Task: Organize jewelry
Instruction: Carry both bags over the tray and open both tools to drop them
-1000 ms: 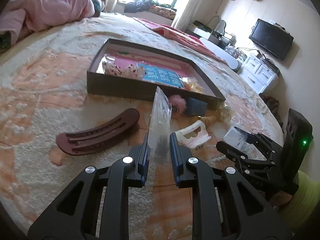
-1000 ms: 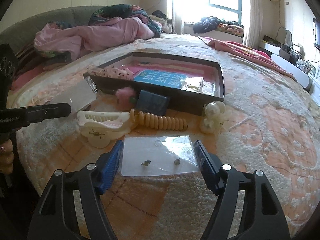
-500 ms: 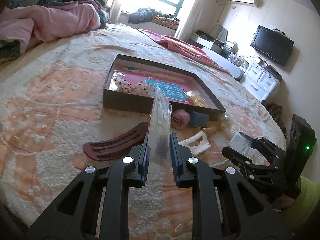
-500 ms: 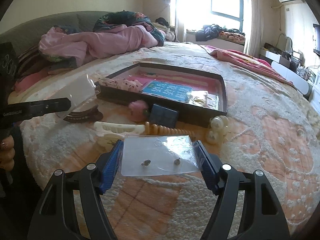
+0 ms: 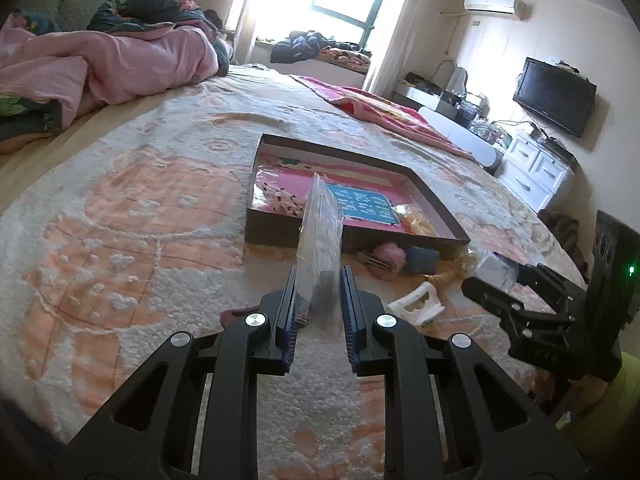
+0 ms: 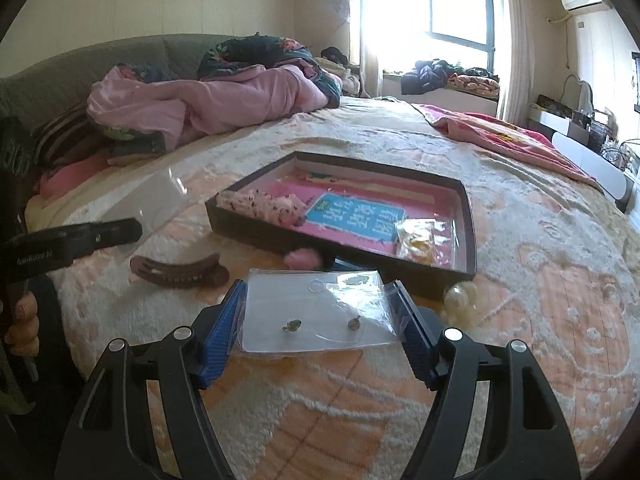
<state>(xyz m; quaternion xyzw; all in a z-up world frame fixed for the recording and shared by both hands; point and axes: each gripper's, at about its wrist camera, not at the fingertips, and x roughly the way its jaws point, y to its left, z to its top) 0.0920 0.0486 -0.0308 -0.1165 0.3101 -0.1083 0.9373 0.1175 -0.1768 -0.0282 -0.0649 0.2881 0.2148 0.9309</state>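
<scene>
My left gripper (image 5: 319,280) is shut on a clear plastic bag (image 5: 320,232), seen edge on and standing upright between the pads. In the right wrist view that bag (image 6: 156,204) sticks out past the left gripper's finger (image 6: 80,236) at the left. A flat clear packet (image 6: 316,312) with two small earrings is clamped by its side edges in my right gripper (image 6: 317,286), held above the bedspread. Ahead of both lies a dark tray (image 6: 256,226) (image 5: 280,234) with pink lining, holding a blue card (image 6: 356,216), a spotted pink piece and a yellow packet (image 6: 416,240).
On the bedspread in front of the tray lie a brown hair clip (image 6: 180,272), a pink pompom (image 5: 390,252), a small blue box (image 5: 422,258), a white hair claw (image 5: 416,306) and pearl balls (image 6: 460,300). Pink bedding is heaped at the far left.
Both grippers have risen with their packets, and the items on the bed now sit lower and farther off. Neither grip has changed.
</scene>
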